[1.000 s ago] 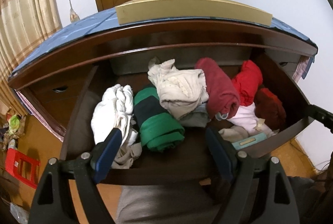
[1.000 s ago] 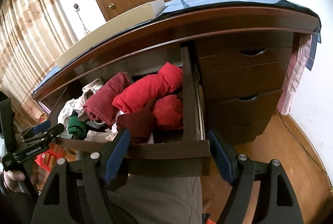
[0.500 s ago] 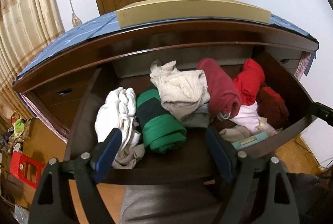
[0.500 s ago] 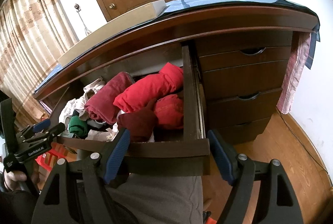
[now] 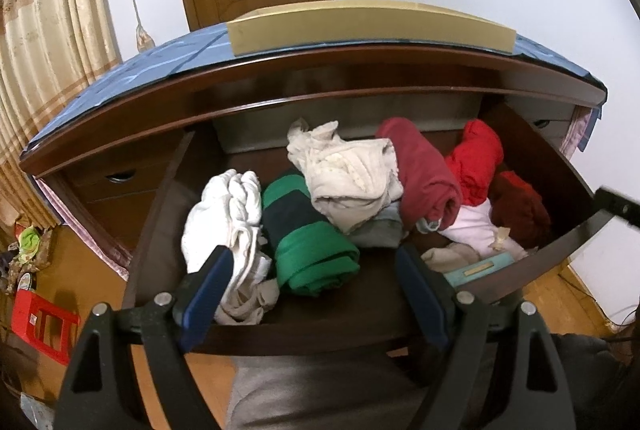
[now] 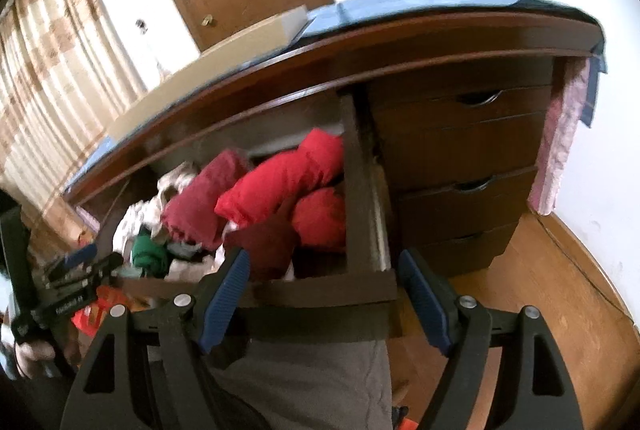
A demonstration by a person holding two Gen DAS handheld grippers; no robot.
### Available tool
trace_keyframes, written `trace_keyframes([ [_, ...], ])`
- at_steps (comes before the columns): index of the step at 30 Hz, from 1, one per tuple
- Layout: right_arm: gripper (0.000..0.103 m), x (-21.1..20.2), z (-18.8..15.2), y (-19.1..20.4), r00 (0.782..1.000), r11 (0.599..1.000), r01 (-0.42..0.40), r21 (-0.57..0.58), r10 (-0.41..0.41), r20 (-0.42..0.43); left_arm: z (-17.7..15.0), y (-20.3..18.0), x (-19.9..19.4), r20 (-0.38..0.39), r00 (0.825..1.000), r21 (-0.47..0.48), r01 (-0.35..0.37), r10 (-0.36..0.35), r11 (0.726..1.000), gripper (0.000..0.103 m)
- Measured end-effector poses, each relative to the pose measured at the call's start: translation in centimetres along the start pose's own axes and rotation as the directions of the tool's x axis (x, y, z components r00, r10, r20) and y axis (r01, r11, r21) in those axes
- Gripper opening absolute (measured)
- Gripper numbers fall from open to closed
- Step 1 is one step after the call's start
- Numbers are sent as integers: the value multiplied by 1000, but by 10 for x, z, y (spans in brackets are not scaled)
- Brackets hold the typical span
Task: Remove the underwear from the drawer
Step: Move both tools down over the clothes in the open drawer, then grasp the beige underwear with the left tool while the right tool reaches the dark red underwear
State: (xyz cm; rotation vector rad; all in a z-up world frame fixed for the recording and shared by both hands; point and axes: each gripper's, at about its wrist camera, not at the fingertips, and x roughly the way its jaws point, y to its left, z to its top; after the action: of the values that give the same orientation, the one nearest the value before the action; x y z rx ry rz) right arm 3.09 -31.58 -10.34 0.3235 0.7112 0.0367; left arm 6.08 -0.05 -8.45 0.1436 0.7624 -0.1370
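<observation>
The open wooden drawer holds bundled garments: a white bunch, a green and navy roll, a cream bunch, a maroon roll and red pieces. My left gripper hovers open above the drawer's front, with nothing between its fingers. In the blurred right wrist view, my right gripper stands open over the drawer's front right corner, near the red roll and a dark red one. It holds nothing.
A teal box lies at the drawer's front right. A long tan box sits on the blue-covered desk top. Shut drawers stand to the right. A grey-clad lap is below the drawer, and a red stool stands on the floor at left.
</observation>
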Motion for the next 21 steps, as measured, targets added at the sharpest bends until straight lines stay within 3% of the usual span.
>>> trace_keyframes([
  [5, 80, -16, 20, 1, 998, 1000, 17, -8, -16, 66, 7, 11, -10, 56, 998, -30, -37, 39, 999, 84],
  [11, 80, -18, 52, 37, 991, 992, 1, -129, 16, 133, 38, 30, -13, 79, 996, -81, -28, 34, 996, 85],
  [15, 80, 1, 72, 58, 990, 989, -78, -122, 91, 105, 60, 40, 3, 39, 999, -152, 26, -21, 988, 85],
  [17, 80, 14, 79, 70, 989, 987, -110, -121, 121, 83, 69, 38, 12, 29, 1000, -147, 6, -2, 989, 85],
  [21, 80, 45, 86, 92, 995, 984, -94, -151, 98, 18, 79, 29, 33, -1, 1000, -117, -12, 12, 993, 85],
])
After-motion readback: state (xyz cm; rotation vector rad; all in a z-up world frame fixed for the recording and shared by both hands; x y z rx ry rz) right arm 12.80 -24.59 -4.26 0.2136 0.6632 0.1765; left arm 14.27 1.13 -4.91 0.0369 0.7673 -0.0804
